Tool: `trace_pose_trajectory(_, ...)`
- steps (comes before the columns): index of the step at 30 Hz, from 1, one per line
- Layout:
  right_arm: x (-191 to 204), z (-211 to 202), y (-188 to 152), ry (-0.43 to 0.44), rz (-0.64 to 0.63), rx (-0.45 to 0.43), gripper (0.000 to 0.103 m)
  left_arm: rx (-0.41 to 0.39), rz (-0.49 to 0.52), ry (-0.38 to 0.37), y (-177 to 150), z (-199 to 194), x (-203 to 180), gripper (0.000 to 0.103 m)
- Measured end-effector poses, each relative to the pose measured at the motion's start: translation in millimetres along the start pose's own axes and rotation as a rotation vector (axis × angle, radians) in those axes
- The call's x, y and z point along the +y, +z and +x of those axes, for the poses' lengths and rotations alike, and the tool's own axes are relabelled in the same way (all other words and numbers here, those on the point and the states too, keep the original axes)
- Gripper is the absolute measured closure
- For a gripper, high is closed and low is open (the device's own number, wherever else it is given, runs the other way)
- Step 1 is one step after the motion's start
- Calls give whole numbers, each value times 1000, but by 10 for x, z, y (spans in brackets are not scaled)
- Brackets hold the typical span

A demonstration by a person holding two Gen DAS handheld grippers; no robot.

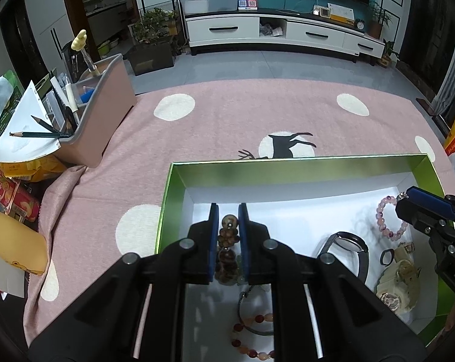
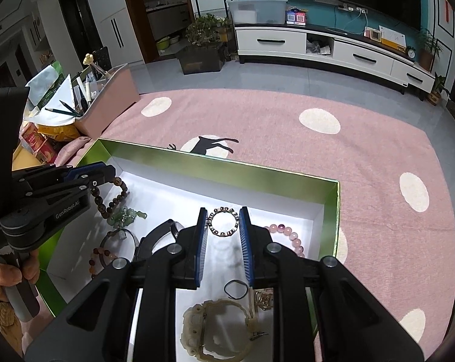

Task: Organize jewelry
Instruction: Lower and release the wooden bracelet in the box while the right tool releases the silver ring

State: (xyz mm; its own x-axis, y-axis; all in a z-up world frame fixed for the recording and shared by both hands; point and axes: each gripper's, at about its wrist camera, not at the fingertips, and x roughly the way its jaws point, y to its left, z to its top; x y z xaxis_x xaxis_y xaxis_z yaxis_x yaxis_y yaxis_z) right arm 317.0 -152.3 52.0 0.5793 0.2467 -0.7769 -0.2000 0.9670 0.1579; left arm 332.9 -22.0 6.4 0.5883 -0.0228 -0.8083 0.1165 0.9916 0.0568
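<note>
Left wrist view first: at the far left a pink plastic organiser bin (image 1: 106,114) stuffed with pencils and papers stands on the pink cloth with cream dots (image 1: 242,114) that covers the counter. To its right lies the shallow box with shiny green walls and a white floor (image 1: 287,169). The left claw (image 1: 228,211) reaches into the box's left part, its blue pads clenched on a string of dark brown wooden beads (image 1: 227,235), which hangs between them with a larger round bead at the top. Below it on the box floor lies a bracelet of orange and red beads (image 1: 251,341). Further right are a black-strapped wristwatch with a round pale face (image 1: 351,247), a bracelet of pale purple beads (image 1: 387,220) and a cream plastic watch (image 1: 402,283). At the right edge the right claw (image 1: 408,199) comes in over the purple beads. Right wrist view, again from the left: a hand (image 2: 4,274) grips the handle of the left tool, and green jade-like charms (image 2: 127,215) lie near the brown beads. In the middle the right claw's pads pinch a silver ring-shaped bracelet of small metal links (image 2: 222,221) by its two sides, raised over the white floor with its shadow below. A small black elastic loop (image 2: 235,289) and the cream watch lie nearer the camera, and pink beads run to the right.
</note>
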Motion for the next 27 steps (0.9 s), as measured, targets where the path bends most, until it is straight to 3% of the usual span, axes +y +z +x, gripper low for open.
trace_pose_trajectory(27, 72, 45, 50, -13, -24, 30, 82, 35, 0, -7, -11, 49, 28, 90)
